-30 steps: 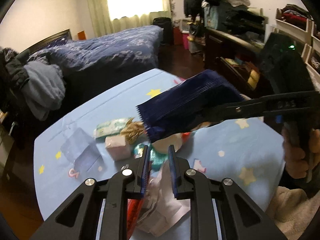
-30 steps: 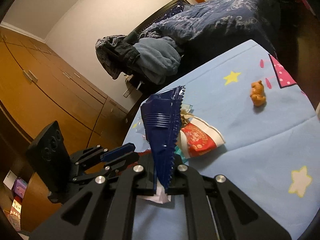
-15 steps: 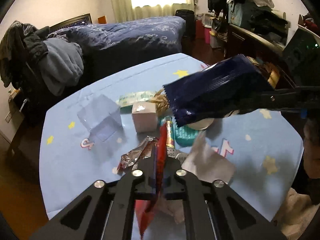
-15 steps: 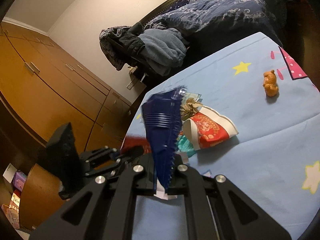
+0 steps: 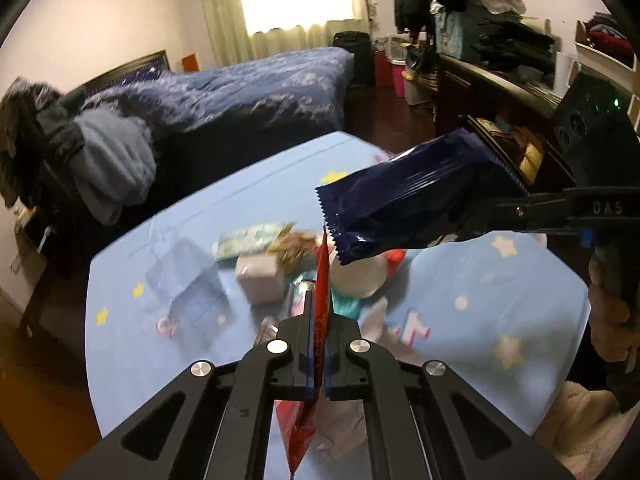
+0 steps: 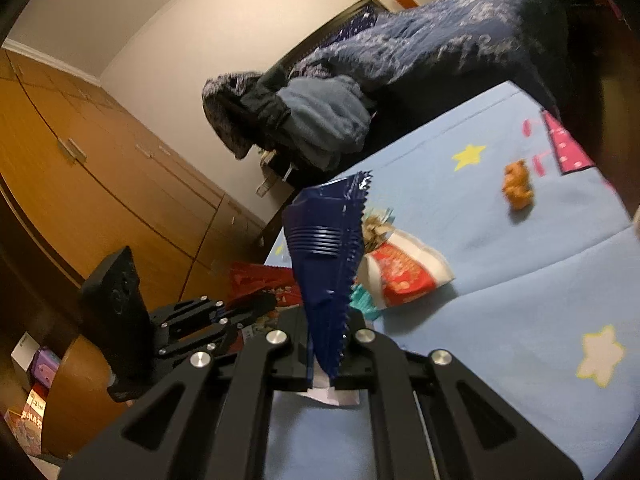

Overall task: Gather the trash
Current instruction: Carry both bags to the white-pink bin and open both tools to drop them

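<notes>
— Over the blue tablecloth (image 5: 132, 332), which step is in hand?

— Both grippers carry litter. The left gripper (image 5: 319, 354) has its jaws pressed together on a red wrapper (image 5: 321, 280), lifted off the cloth. The right gripper (image 6: 327, 344) pinches a dark blue packet (image 6: 326, 248), held in the air above the pile.

— And next?

— Probably carrying both to a bin; none shows in either view. A paper cup (image 6: 404, 276), a small box (image 5: 260, 280) and a clear plastic tub (image 5: 188, 280) lie on the cloth, uncollected.

— Room to move?

— The table's near edge lies close below the left gripper; the cloth to the right of the pile is mostly bare, and the bed (image 5: 248, 92) stands beyond the far edge.
</notes>
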`<action>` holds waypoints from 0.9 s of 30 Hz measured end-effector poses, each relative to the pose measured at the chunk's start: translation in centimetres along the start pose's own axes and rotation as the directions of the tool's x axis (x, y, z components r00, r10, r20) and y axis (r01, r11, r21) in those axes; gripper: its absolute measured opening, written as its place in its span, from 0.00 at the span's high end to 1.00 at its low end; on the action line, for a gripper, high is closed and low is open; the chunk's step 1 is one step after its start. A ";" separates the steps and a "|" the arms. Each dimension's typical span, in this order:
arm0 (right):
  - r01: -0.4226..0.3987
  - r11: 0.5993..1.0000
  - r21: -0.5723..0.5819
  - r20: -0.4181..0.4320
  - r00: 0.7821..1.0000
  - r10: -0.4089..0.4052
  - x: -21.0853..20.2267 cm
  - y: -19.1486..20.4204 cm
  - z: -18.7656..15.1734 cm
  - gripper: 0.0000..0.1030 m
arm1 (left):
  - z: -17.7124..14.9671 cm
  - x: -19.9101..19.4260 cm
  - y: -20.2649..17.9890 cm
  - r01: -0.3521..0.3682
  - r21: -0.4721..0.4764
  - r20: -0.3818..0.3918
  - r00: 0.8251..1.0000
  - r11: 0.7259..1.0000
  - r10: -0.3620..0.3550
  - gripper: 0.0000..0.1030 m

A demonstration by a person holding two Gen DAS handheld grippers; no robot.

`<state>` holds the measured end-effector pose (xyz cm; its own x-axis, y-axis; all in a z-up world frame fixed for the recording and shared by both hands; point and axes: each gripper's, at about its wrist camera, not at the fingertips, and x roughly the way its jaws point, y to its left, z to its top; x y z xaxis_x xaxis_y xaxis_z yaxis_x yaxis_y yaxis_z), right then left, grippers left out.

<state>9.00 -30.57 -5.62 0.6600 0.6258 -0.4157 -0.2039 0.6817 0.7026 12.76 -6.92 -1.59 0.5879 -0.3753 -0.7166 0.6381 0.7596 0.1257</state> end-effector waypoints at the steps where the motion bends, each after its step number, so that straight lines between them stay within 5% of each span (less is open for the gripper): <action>1: 0.007 1.000 0.008 0.018 1.000 -0.007 -0.8 -0.4 0.2 0.94 | 0.6 0.1 -0.5 0.001 0.013 0.003 1.000 1.000 -0.002 0.97; 9: 0.140 0.985 0.100 0.204 0.966 -0.158 -9.5 -5.9 1.5 0.94 | 5.7 2.1 -5.9 0.067 0.127 0.018 0.997 0.990 -0.070 0.97; 14: 0.310 0.932 0.191 0.277 0.893 -0.354 -15.3 -10.6 0.8 0.94 | 11.0 4.7 -11.5 0.176 0.215 0.031 0.982 0.961 -0.187 0.97; 18: 0.424 0.870 0.251 0.274 0.831 -0.484 -18.0 -13.9 0.1 0.94 | 14.8 8.0 -16.9 0.297 0.267 0.000 0.951 0.917 -0.309 0.97; 23: 0.526 0.803 0.280 0.204 0.785 -0.585 -17.9 -17.5 -0.9 0.94 | 16.9 13.0 -22.4 0.455 0.270 -0.123 0.891 0.849 -0.438 0.96; 27: 0.634 0.726 0.265 0.138 0.721 -0.679 -16.5 -19.4 -1.9 0.91 | 16.9 17.6 -25.7 0.508 0.254 -0.253 0.856 0.823 -0.450 0.92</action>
<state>0.68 -53.41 -13.56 0.7139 -0.0643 -0.6972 0.4622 0.7913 0.4002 15.12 -41.99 -5.85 0.0906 -0.5288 -0.8439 0.9499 0.3003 -0.0862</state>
